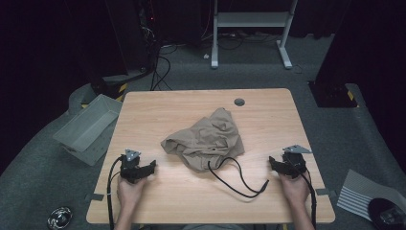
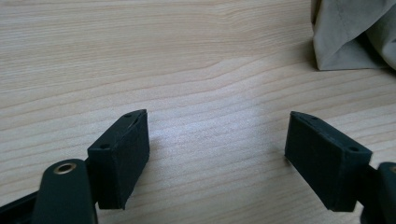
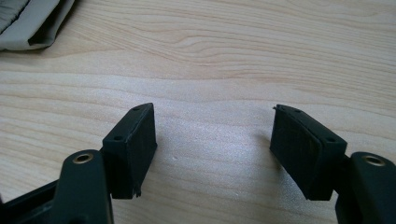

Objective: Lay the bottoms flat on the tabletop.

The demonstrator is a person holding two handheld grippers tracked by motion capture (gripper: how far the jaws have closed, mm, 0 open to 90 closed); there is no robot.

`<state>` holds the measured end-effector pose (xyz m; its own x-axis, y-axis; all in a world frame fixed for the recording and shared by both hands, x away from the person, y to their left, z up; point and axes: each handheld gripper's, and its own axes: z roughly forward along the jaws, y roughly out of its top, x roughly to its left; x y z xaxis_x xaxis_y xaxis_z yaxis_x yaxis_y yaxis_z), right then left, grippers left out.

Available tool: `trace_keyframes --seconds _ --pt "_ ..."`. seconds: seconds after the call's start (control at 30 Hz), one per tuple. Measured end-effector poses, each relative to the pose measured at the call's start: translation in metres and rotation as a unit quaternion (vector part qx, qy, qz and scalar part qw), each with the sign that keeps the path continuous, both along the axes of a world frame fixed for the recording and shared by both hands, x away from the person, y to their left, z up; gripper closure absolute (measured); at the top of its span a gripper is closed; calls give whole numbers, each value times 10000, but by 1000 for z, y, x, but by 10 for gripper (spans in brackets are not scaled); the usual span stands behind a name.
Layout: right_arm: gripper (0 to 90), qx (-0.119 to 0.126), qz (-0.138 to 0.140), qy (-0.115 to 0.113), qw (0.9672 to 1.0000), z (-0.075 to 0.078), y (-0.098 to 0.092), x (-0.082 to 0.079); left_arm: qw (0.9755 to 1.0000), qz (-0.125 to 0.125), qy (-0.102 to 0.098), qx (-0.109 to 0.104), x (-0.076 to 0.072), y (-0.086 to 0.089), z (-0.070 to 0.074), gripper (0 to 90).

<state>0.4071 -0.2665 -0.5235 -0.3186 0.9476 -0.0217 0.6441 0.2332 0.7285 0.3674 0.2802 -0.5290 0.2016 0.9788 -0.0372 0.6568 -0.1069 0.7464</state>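
Two open grippers (image 1: 152,167) (image 1: 272,161), cloth (image 1: 206,139) between

beige garment (image 2: 355,32) cut off by the left gripper view's top-right corner, black drawstring's (image 1: 234,179) upper end hidden under crumpled folds, forearms cropped at the bottom edge

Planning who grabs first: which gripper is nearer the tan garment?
Left, narrowly. The left gripper sits just beyond the tan garment's lower-left edge; the right gripper sits farther out past its right side, with the black drawstring lying between.
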Motion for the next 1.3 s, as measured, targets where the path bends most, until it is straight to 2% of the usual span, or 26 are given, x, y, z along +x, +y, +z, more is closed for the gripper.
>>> trace_keyframes --seconds 0.23,0.33,0.4,0.53,0.57,0.63,0.67,0.73,0.8,0.83,0.9,0.97,1.0,1.03,1.2,1.23,1.3 --pt "311 -2 -3 2 10000 0 0 0 10000 -40 -13 -58 0 0 0 235" --pt "311 -5 3 -3 10000 0 0 0 9996 -117 3 -242 -1 -2 1 243" --pt "311 0 -4 -2 10000 0 0 0 9995 -184 8 -251 -1 -3 1 239" --pt "311 -18 -2 -12 10000 0 1 0 9984 -478 -89 -276 -3 -13 6 222" --pt "311 -31 -1 -15 10000 0 1 -1 9984 -478 -89 -276 -3 -13 6 221" --pt "311 -42 1 -22 10000 0 1 -1 9967 -688 -171 -391 -5 -19 12 224" --pt "311 -40 -3 -20 10000 0 1 -1 9967 -688 -171 -391 -5 -19 12 222" --pt "311 -32 -2 -14 10000 0 1 -1 9946 -966 -182 -334 -5 -29 19 222" --pt "311 -44 11 -25 10000 0 1 -1 9937 -1050 -196 -352 -6 -33 21 225" --pt "311 -47 21 -25 10000 0 1 -1 9911 -1245 -197 -430 -6 -42 26 232" --pt "311 -54 30 -32 10000 0 1 -1 9902 -1311 -191 -437 -6 -45 28 233" --pt "311 -54 41 -27 10000 0 1 -1 9879 -1486 -201 -401 -5 -56 32 239" --pt "311 -55 48 -27 10000 0 1 -1 9848 -1657 -214 -470 -3 -65 35 241" --pt "311 -57 50 -28 10000 0 1 -1 9848 -1657 -214 -470 -3 -65 35 242" --pt "310 -59 74 -28 10000 0 1 -1 9788 -1997 -257 -382 8 -96 45 240" --pt "311 -59 74 -30 10000 0 2 -1 9788 -1997 -257 -382 8 -96 45 240" --pt "311 -54 78 -27 10000 0 1 -1 9767 -2093 -322 -333 12 -106 49 240"
